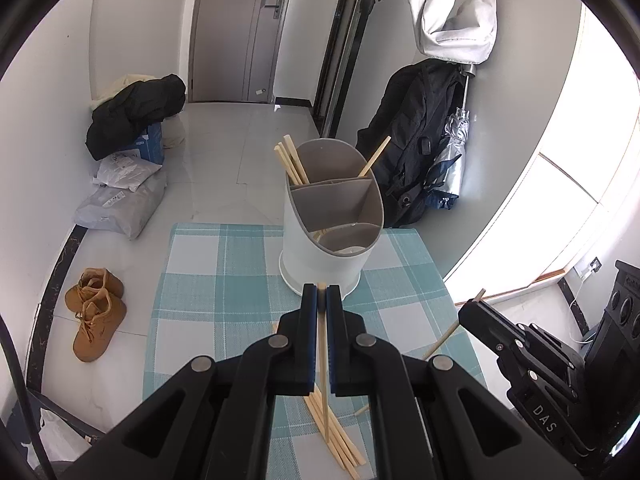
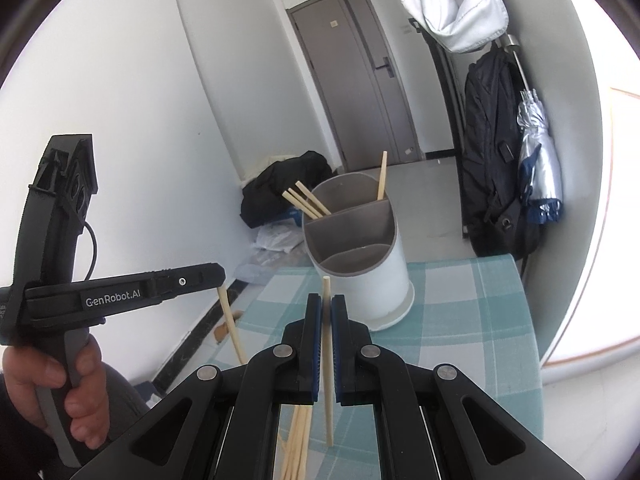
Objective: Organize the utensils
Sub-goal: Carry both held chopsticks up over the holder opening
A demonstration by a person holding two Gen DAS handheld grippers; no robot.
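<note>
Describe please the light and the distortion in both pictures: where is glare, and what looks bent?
Left wrist view: the window at right is blown out white, and walls curve from the fisheye. Right wrist view: glare again at the right edge, and the door leans; the holder stays sharp.

The tabletop wears a cloth checked in teal, pale aqua and white. On it stands a utensil holder, white outside and warm grey inside its compartments. The chopsticks in the holder are pale, light-tan wood, as are the loose chopsticks lying nearer than the holder. Both the left gripper and the right gripper are black with blue pads. Left of the holder, on the white tiled floor, sit tan-brown boots. Right of the holder hang a black backpack and a silver umbrella with navy trim. Beyond the holder is a grey door.
</note>
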